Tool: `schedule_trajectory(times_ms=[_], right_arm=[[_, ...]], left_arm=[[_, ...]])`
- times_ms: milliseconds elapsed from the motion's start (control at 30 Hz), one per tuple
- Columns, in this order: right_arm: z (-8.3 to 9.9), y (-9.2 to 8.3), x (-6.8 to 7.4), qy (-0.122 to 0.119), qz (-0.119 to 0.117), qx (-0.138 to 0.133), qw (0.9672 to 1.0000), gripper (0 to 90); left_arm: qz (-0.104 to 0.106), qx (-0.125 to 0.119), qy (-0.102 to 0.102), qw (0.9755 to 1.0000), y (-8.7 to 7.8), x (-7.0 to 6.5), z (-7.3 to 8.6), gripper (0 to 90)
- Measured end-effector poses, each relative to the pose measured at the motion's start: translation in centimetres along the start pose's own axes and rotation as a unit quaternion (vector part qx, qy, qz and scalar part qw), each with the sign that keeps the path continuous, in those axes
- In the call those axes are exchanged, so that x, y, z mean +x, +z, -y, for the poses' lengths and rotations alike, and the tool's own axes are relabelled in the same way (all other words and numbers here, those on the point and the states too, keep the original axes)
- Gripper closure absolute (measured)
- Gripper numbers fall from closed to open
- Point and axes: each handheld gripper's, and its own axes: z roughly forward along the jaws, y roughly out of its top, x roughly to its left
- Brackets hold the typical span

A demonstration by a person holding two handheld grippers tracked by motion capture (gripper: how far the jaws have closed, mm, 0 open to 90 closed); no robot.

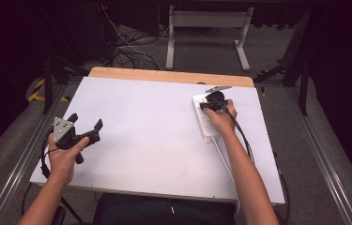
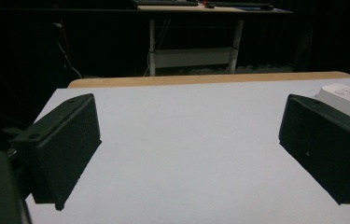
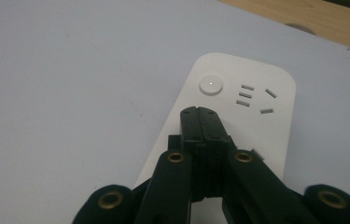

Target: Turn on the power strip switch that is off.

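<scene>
My right gripper (image 3: 200, 114) has its jaws pressed flat together with nothing between them, the tips poised over the white power strip (image 3: 256, 126), a little short of its round button (image 3: 211, 85) — the button sits at about twelve o'clock from the tips, with the socket slots off toward two o'clock. In the high view the power strip (image 1: 205, 123) lies at the table's (image 1: 145, 140) far right, roughly two o'clock from the middle, its cable trailing back toward me. I judge the step in hand to be lining up on the switch; whether the tips already touch the casing I cannot tell. The next move calls for a short nudge forward and a straight push down, jaws kept together so they act as one blunt finger. My left gripper (image 1: 88, 127) waits at nine o'clock — jaws spread wide, holding nothing, well apart from the strip.
</scene>
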Motion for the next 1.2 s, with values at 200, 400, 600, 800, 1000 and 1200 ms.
schedule_trajectory(times_ms=[200,400,600,800,1000,1200], right_arm=[[-0.2,0.2,0.6,-0.007,0.012,0.009,0.9999,90.0],[-0.7,0.5,1.2,-0.027,0.033,0.025,0.9988,90.0],[-0.8,0.7,1.3,-0.020,0.034,0.021,0.9990,90.0],[-0.8,0.7,1.3,-0.018,0.035,0.020,0.9990,90.0],[-0.8,0.5,1.3,-0.024,0.035,0.025,0.9988,90.0],[-0.8,0.5,1.3,-0.021,0.033,0.023,0.9989,90.0]], left_arm=[[-0.001,0.000,-0.003,1.0000,0.1,0.0,0.0,6.1],[0.003,-0.001,0.000,1.0000,0.0,-0.1,0.0,6.1],[0.005,0.000,-0.001,1.0000,-0.1,-0.1,0.0,6.1],[0.005,-0.001,-0.002,1.0000,-0.1,-0.1,0.0,6.2],[0.004,-0.002,-0.003,1.0000,-0.1,0.0,0.0,6.2],[0.004,-0.001,0.000,1.0000,-0.1,-0.1,0.0,6.2]])
